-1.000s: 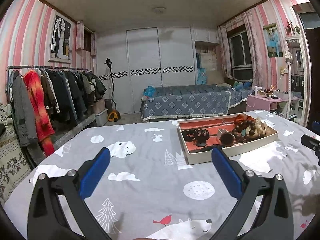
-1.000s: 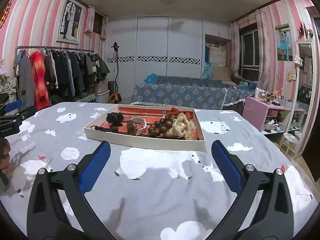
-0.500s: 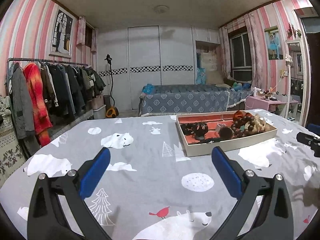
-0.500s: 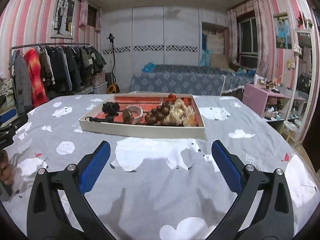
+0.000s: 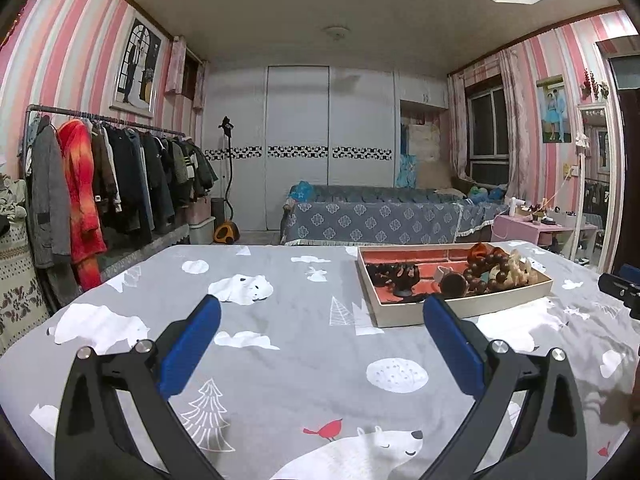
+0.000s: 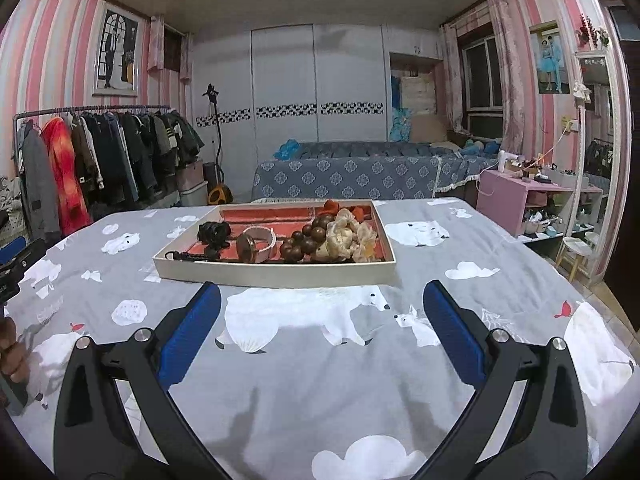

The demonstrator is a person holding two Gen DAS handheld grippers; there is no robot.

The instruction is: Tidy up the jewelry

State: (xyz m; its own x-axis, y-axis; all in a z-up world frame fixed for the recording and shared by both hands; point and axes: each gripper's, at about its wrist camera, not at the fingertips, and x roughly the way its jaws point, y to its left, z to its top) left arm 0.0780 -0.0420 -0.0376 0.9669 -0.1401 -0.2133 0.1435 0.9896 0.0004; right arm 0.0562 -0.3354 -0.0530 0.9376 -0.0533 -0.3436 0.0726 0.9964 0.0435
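A shallow cream tray (image 6: 276, 274) with a red lining lies on the grey printed cloth; it also shows in the left wrist view (image 5: 460, 310). In it lie black beads (image 6: 214, 232), a pale bangle (image 6: 262, 238), large brown wooden beads (image 6: 308, 238) and cream beads (image 6: 346, 240). My right gripper (image 6: 320, 320) is open and empty, just in front of the tray's near wall. My left gripper (image 5: 320, 340) is open and empty, to the left of the tray and short of it.
The cloth-covered table (image 6: 320, 400) fills the foreground. A clothes rack (image 5: 100, 184) stands at the left, a bed (image 5: 380, 216) at the back, a pink side table (image 6: 516, 196) at the right. The other gripper's tip (image 5: 620, 292) shows at the right edge.
Both grippers have drifted slightly toward the tray and tilted a little; the tray sits lower and nearer in the right wrist view. Both stay open and empty.
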